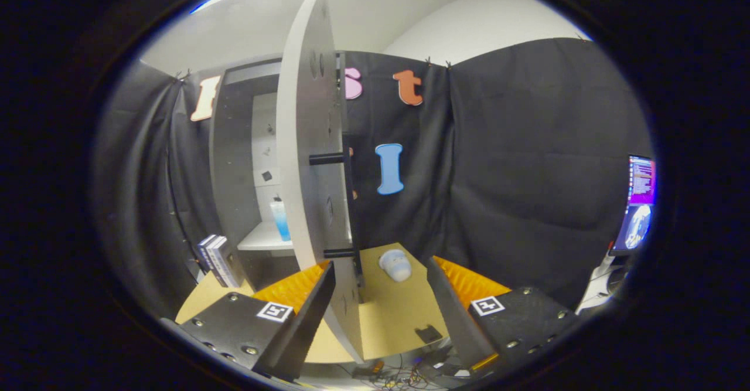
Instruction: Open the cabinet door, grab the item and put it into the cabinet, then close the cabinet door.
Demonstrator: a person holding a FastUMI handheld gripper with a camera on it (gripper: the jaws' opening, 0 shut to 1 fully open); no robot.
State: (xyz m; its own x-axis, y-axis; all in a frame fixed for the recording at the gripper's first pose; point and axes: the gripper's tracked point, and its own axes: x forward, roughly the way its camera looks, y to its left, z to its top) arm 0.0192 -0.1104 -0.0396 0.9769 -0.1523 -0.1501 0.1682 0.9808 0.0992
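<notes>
Cabinet door (304, 162) stands swung out, edge-on between the fingers, so the shelf is reachable. Item (396, 264), pale and rounded, lies on the worktop (392, 315) right of the door, beyond the claw (381, 303). Claw spread, empty, presumably ready to grasp. A blue bottle (280, 220) sits on the shelf left of the door.

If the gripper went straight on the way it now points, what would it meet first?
Most likely the open cabinet door. Its edge stands between the open fingers of the gripper, nearer the left one, with the handle just ahead. Depth is hard to judge here.
</notes>
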